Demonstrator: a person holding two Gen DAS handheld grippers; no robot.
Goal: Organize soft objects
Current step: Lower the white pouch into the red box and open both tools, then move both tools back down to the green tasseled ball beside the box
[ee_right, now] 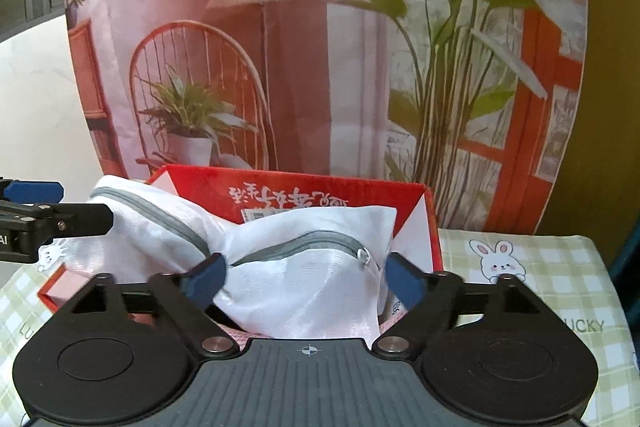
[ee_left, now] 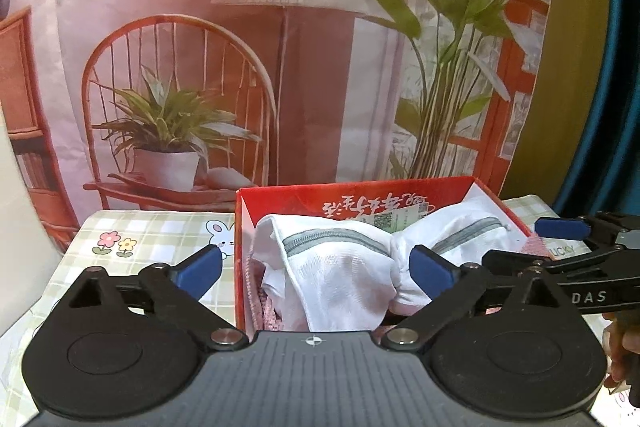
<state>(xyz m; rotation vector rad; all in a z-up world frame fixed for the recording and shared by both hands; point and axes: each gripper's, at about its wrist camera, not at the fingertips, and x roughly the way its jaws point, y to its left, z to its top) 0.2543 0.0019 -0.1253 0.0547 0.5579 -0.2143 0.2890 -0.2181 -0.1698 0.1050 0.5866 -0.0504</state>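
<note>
A white mesh bag (ee_left: 340, 267) with a grey zipper lies bunched in an open red box (ee_left: 288, 201), on top of something pink and knitted (ee_left: 268, 311). My left gripper (ee_left: 316, 267) is open over the box's near left end. One blue pad is outside the box wall and the other is by the bag's middle fold. In the right wrist view my right gripper (ee_right: 306, 281) is open around the bag's (ee_right: 304, 295) right half in the box (ee_right: 280, 187), not squeezing it. Each gripper shows at the edge of the other's view: the right gripper (ee_left: 532, 243) and the left gripper (ee_right: 60, 205).
The box stands on a green checked tablecloth (ee_left: 160, 227) printed with rabbits and flowers, also seen as the tablecloth (ee_right: 540, 267). A printed backdrop (ee_left: 280, 67) of a chair, lamp and plants hangs right behind the box. A person's hand (ee_left: 624, 347) is at the right edge.
</note>
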